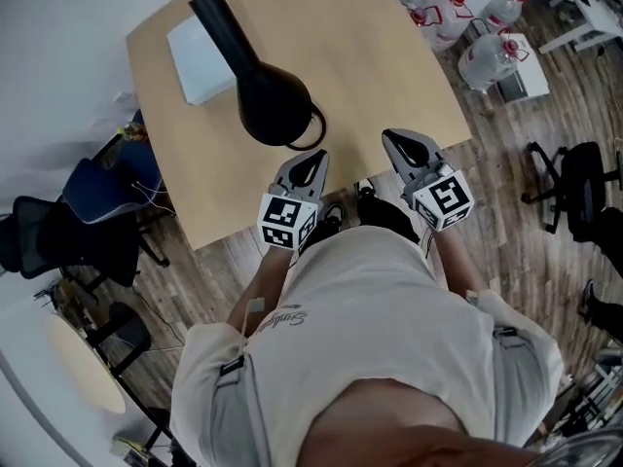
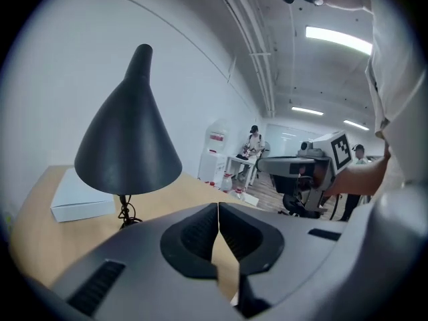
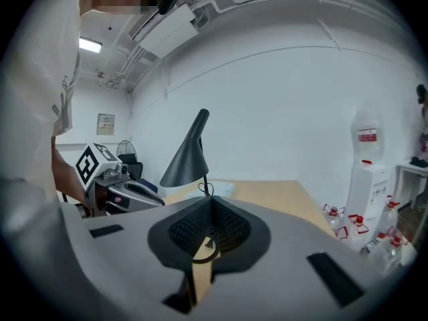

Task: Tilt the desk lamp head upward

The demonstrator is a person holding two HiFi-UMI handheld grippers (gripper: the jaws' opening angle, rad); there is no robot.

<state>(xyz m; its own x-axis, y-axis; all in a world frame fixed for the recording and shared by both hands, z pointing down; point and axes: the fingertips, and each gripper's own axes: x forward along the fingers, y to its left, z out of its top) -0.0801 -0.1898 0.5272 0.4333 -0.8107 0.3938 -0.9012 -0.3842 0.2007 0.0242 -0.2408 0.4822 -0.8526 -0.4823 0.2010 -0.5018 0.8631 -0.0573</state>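
Desk lamp (image 1: pixel 270 103) stands on the tabletop (image 1: pixel 380 56), a pale wood-grain slab with square edges. The base is hidden under the shade. Shade is matte black and smooth, a wide cone narrowing to a long slim neck that runs toward the far left corner. In the left gripper view the shade (image 2: pixel 130 142) opens downward, narrow end up, with a thin dark stem below it. A black cord (image 1: pixel 316 129) loops out by the shade's rim on the side toward the near edge.

White box (image 1: pixel 198 58): flat, rectangular, plain surface, lying by the far left corner, partly under the lamp's neck.

Left tool (image 1: pixel 314 159): grey plastic body with black ribbed pads, tips pressed together, nothing between them. It sits over the near edge, close to the cord loop and not touching the lamp. A cube with square black-and-white markers rides on its rear.

Right tool (image 1: pixel 392 140): same build, pads clenched tip to tip and empty, over the near edge to the right of the lamp, apart from it.

Clear plastic water bottles (image 1: pixel 487 54) with red caps stand on the wood-plank floor (image 1: pixel 506 154) beyond the right edge
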